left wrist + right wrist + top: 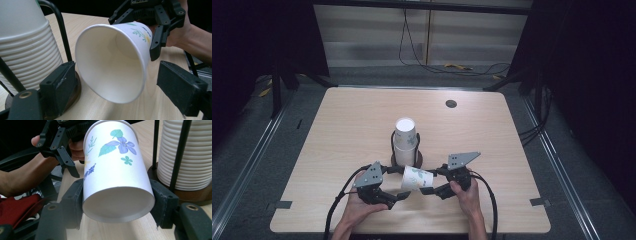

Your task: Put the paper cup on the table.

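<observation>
Item one: a paper cup point(416, 178), white with a printed blue flower and green leaves, lying on its side in the air just above the table point(337, 130). We find it clamped near its base between the two jaws of the right gripper point(430, 190); in the right gripper view those jaws press on either side of the paper cup point(117, 173), with the closed bottom facing the camera. Its open mouth points toward the left gripper point(403, 195).

Item two: the left gripper, jaws spread wide and holding nothing. In the left gripper view we look straight into the mouth of the paper cup point(113, 62), which sits between and just beyond the parted jaws, touching neither. The right gripper point(152, 37) shows behind the cup's base, with a hand point(183, 31) around it.

Item three: a stack of paper cups point(405, 141) standing upside down in a dark wire holder point(418, 149) on a round wooden base, just beyond both grippers.

Item four: a small dark round hole point(451, 104) in the table, well beyond the right gripper.

Item five: red cloth point(18, 207), seen low behind the right gripper's jaw.
</observation>
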Action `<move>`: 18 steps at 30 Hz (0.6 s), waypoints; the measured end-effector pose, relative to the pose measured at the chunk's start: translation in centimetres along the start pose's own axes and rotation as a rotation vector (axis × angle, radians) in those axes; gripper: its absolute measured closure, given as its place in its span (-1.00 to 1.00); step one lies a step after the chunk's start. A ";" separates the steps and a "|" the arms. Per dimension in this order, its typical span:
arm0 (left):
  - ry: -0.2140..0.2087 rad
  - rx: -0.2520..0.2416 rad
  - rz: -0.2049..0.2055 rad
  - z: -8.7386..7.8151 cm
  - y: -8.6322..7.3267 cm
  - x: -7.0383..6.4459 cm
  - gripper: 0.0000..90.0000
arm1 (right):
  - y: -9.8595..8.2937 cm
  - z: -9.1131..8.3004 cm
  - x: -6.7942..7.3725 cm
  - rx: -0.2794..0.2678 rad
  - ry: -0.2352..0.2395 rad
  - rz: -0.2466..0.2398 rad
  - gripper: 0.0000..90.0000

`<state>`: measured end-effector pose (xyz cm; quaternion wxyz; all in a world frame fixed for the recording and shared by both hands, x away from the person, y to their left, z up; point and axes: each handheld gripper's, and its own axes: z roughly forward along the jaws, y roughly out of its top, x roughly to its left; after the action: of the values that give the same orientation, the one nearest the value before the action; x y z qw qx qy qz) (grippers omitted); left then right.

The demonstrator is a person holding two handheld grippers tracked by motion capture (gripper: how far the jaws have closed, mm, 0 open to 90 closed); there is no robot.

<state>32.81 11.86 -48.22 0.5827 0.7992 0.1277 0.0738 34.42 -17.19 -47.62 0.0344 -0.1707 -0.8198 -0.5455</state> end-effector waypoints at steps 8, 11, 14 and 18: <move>-0.016 -0.002 -0.003 0.1 -0.1 0.3 -0.65 | 0.2 0.1 0.1 -0.013 0.012 -0.012 -0.19; -0.021 -0.009 -0.007 0.2 -0.1 0.4 -0.65 | 0.1 0.1 0.1 -0.020 0.022 -0.017 -0.19; -0.035 -0.012 -0.005 0.3 0.0 0.6 -0.65 | 0.1 0.2 0.1 -0.022 0.027 -0.020 -0.19; -0.053 -0.003 0.005 0.6 0.3 0.7 -0.61 | 0.2 0.3 0.2 -0.026 0.043 -0.029 -0.19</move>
<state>33.64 11.45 -48.14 0.5868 0.8004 0.1101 0.0542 34.34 -16.78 -47.57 0.0418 -0.1473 -0.8141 -0.5602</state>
